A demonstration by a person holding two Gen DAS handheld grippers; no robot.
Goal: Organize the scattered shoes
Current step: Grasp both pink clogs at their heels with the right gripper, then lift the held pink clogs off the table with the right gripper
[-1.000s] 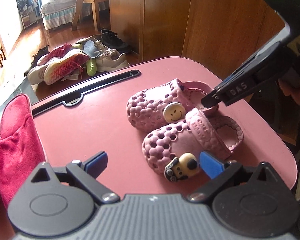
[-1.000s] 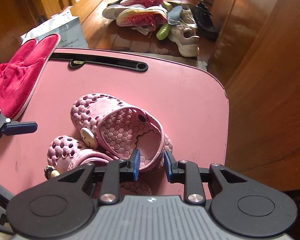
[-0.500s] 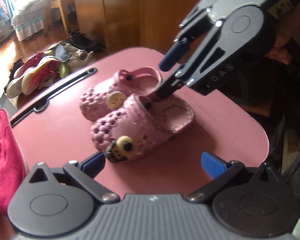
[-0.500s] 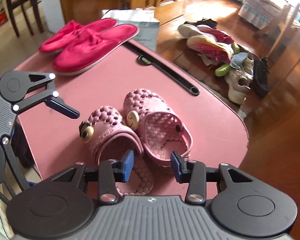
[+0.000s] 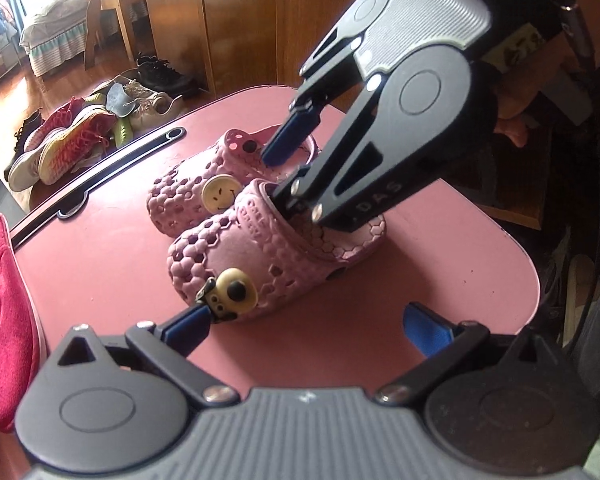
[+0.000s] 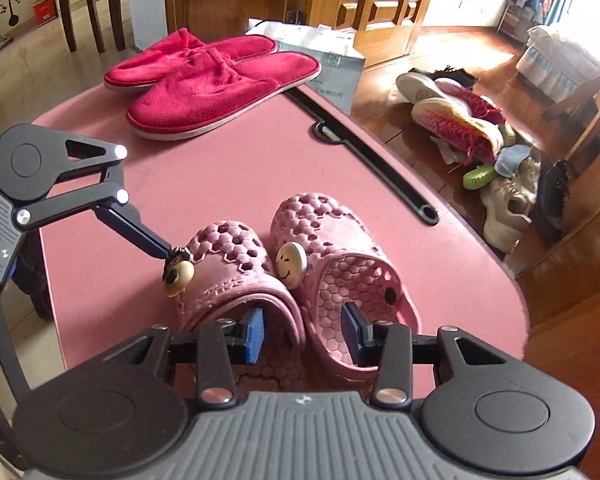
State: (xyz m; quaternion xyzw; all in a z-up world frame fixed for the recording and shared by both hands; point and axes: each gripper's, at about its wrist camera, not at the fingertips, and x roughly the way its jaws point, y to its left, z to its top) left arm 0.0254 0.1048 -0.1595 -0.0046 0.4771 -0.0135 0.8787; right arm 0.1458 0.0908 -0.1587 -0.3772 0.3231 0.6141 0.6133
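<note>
Both grippers have swung in on the pink clogs (image 6: 284, 264). On the pink table (image 6: 220, 176), the right gripper (image 6: 304, 332) straddles their two adjoining inner walls, one finger inside each clog; whether the pads press is unclear. Beside the bear-charm clog's toe, the left gripper (image 5: 304, 324) is spread wide, one fingertip (image 6: 156, 246) touching the charm. Beyond the clogs lie red slippers (image 6: 212, 80).

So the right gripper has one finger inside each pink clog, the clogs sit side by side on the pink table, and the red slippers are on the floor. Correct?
Not quite. The red slippers lie on the pink table, at its far end, not on the floor; the right wrist view shows it. The rest holds: the right gripper has one finger inside each pink clog, side by side.
</note>
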